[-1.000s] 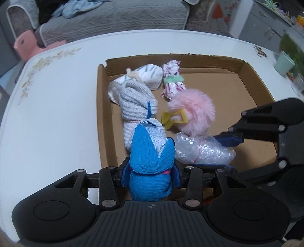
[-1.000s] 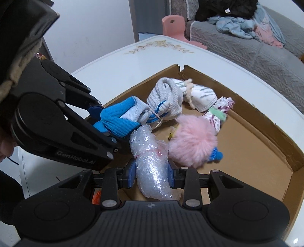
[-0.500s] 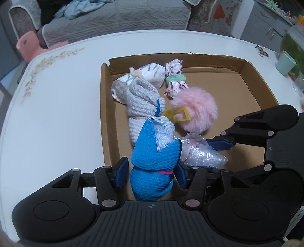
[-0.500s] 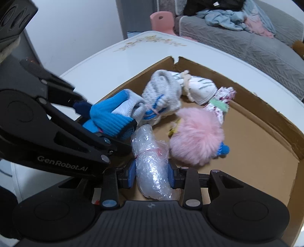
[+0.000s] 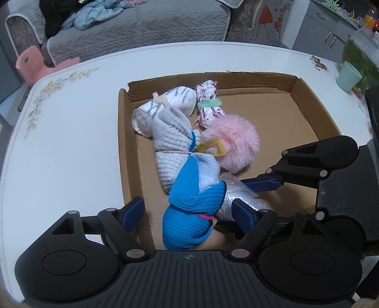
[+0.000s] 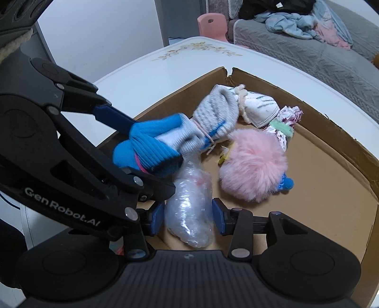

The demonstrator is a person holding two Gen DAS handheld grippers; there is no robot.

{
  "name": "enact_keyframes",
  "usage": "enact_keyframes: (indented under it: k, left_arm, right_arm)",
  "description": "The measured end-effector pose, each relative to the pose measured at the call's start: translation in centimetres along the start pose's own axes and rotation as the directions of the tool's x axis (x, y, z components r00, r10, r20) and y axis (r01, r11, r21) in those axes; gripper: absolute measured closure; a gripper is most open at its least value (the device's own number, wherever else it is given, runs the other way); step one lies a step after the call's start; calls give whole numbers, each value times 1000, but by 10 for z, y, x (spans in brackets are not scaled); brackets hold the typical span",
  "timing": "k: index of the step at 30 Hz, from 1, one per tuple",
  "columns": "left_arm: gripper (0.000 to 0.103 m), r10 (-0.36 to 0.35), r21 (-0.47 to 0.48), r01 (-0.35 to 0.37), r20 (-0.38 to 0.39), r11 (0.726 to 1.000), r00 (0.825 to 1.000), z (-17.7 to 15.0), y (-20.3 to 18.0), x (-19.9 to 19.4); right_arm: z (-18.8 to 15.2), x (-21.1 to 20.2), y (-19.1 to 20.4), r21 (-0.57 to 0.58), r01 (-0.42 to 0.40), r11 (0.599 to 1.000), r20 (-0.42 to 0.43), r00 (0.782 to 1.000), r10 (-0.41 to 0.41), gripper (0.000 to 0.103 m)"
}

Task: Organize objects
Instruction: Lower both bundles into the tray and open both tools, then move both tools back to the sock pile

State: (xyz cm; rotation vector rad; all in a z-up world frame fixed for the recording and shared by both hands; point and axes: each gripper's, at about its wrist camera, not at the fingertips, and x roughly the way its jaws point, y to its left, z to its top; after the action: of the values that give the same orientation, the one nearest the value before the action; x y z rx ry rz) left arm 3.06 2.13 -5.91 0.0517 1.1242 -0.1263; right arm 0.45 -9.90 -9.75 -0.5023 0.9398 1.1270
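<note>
The cardboard box (image 5: pixel 305 113) is matt brown, with rough torn edges. Inside it, the blue sock roll (image 5: pixel 191 213) is ribbed knit cloth; the bundle (image 6: pixel 189 213) touching it is crinkled, glossy clear plastic. Beside that, the pink pompom (image 5: pixel 233 139) is fluffy fur. The table (image 5: pixel 59 154) under the box is smooth, glossy white.

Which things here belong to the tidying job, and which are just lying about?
Part of the job:
- cardboard box
- blue sock roll
- plastic-wrapped bundle
- grey sock roll
- striped sock roll
- pink pompom
- patterned cloth roll

Lying about:
- green cup
- pink stool
- clothes on the sofa
</note>
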Motion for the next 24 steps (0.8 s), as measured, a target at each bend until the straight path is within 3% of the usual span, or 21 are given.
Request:
enact_keyframes:
  k: [11, 14, 18, 24]
  left_arm:
    - [15, -14, -14, 14, -35, 1000, 999, 4, 2, -3]
    - [12, -15, -21, 14, -45, 1000, 999, 6, 2, -7]
    - [1, -14, -30, 13, -34, 999, 999, 8, 6, -14]
    - [1, -17, -46, 15, -46, 999, 999, 9, 10, -16]
  right_arm:
    - [3, -1, -1, 2, -8, 1000, 7, 1000, 8, 51]
    - [3, -6, -1, -2, -7, 1000, 13, 1000, 7, 49]
    - [5, -13, -3, -1, -1, 1000, 31, 1000, 2, 43]
    - [6, -12, -8, 8, -2, 1000, 31, 1000, 2, 42]
